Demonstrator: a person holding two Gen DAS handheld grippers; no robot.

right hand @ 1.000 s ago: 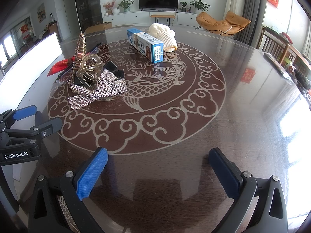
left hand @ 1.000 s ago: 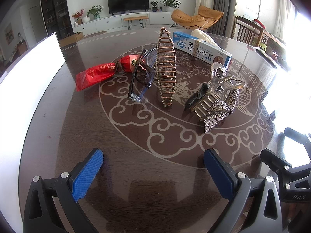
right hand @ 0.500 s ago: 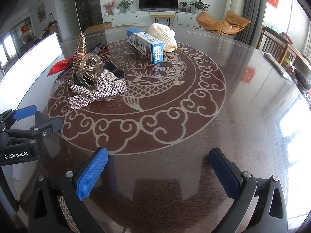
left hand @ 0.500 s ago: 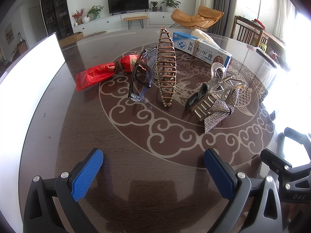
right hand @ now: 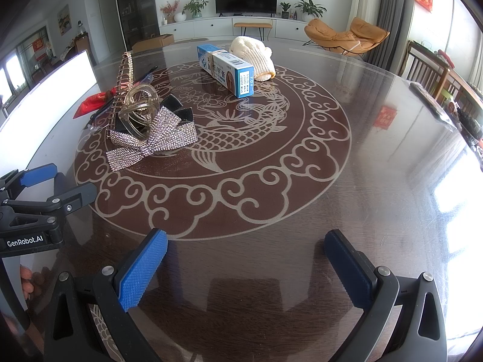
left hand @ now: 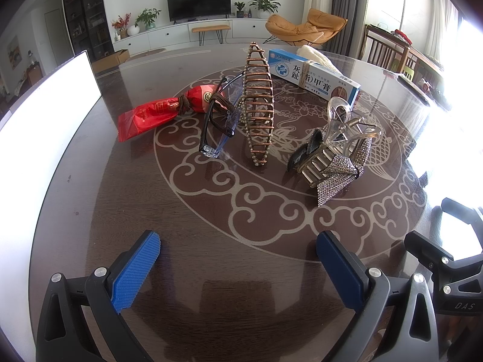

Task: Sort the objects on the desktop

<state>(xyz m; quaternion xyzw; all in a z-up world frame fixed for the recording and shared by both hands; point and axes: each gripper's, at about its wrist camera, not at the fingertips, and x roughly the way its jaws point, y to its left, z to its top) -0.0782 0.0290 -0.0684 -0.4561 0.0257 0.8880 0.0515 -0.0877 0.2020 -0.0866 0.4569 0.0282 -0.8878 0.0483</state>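
Both the left gripper (left hand: pixel 238 267) and right gripper (right hand: pixel 246 267) are spread wide, holding nothing. On the table (right hand: pixel 377 181) lie three hair clips (left hand: pixel 258 102), one glasses (left hand: pixel 217 123), one red packet (left hand: pixel 154 113), one box (right hand: pixel 226 69). A white cloth (right hand: pixel 253 54) hides behind it.

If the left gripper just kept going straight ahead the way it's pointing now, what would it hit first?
Probably the copper hair comb standing on edge, roughly centred ahead of the open left gripper. The glasses sit just left of that line. Depth is uncertain.
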